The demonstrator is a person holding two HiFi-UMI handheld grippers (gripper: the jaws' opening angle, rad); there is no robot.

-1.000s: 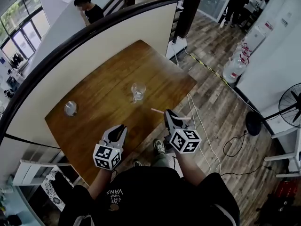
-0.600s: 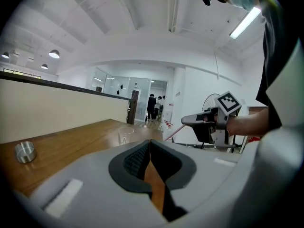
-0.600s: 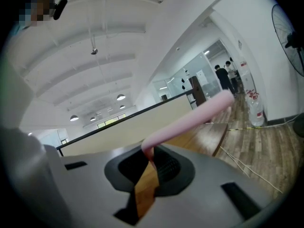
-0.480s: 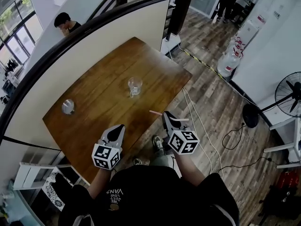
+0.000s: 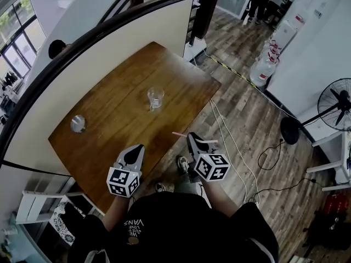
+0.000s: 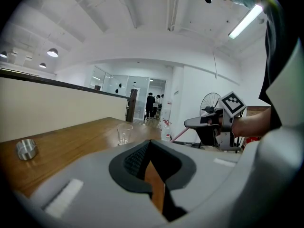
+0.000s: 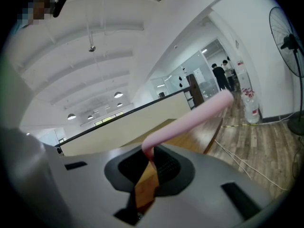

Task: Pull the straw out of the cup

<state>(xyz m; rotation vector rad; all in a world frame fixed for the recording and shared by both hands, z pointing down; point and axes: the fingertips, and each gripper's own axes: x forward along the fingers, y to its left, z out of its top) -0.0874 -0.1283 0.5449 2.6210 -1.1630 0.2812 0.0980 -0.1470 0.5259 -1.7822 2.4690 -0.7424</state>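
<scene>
Hand-held gripper (image 7: 148, 156) pinches pink straw (image 7: 190, 118).

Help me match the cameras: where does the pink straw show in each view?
Head view: the pink straw is low centre, sticking out left from the right gripper.
Left gripper view: the straw is right of centre, a thin pink line slanting down from the right gripper.
Right gripper view: the straw is at centre, rising to the right from the jaws clamped on it.
Shared landmark: the wooden table.

The straw's (image 7: 190, 118) pinched end disappears between the right gripper's (image 7: 151, 161) pads. The left gripper (image 5: 134, 151) covers part of the table's (image 5: 109, 103) near edge. The picture's right edge cuts off the fan (image 5: 335, 102). The metal thing (image 5: 78, 124) by the table's left corner is too small to identify.
</scene>
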